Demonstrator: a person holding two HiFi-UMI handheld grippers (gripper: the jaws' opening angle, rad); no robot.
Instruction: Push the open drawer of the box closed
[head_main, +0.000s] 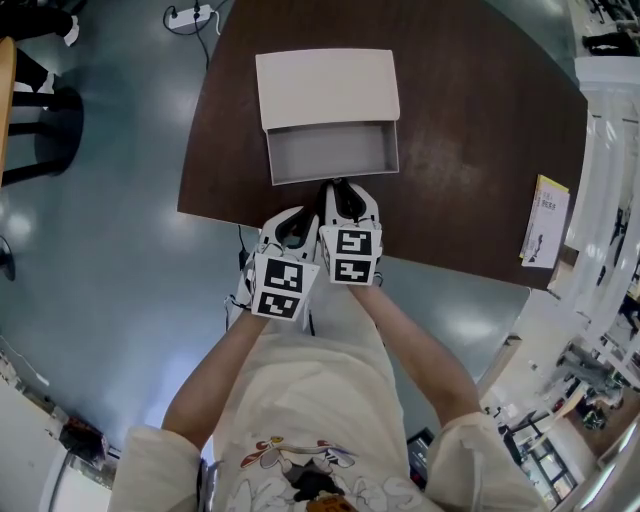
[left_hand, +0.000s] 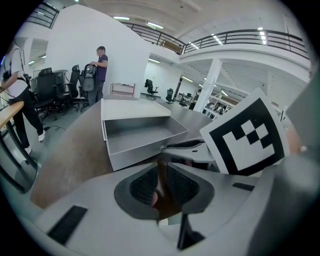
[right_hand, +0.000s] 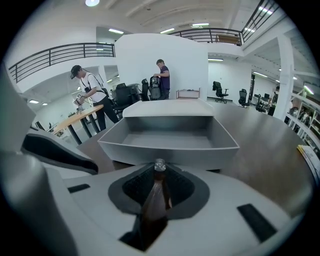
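A white box (head_main: 327, 88) lies on the dark brown table (head_main: 480, 130), its grey drawer (head_main: 332, 152) pulled out toward me and empty. My right gripper (head_main: 340, 186) has its tips just short of the drawer's front wall (right_hand: 170, 151), near its middle. Its jaws (right_hand: 159, 167) look shut, with nothing between them. My left gripper (head_main: 297, 216) hangs a little behind and to the left, by the table's near edge. In its own view the jaws (left_hand: 162, 169) stand close together and empty, with the drawer (left_hand: 140, 137) ahead and the right gripper's marker cube (left_hand: 245, 135) beside it.
A yellow-edged booklet (head_main: 545, 222) lies at the table's right edge. The table's near edge runs just under both grippers. Two people (right_hand: 162, 77) stand by office chairs far behind the box. A power strip (head_main: 190, 15) lies on the floor beyond the table.
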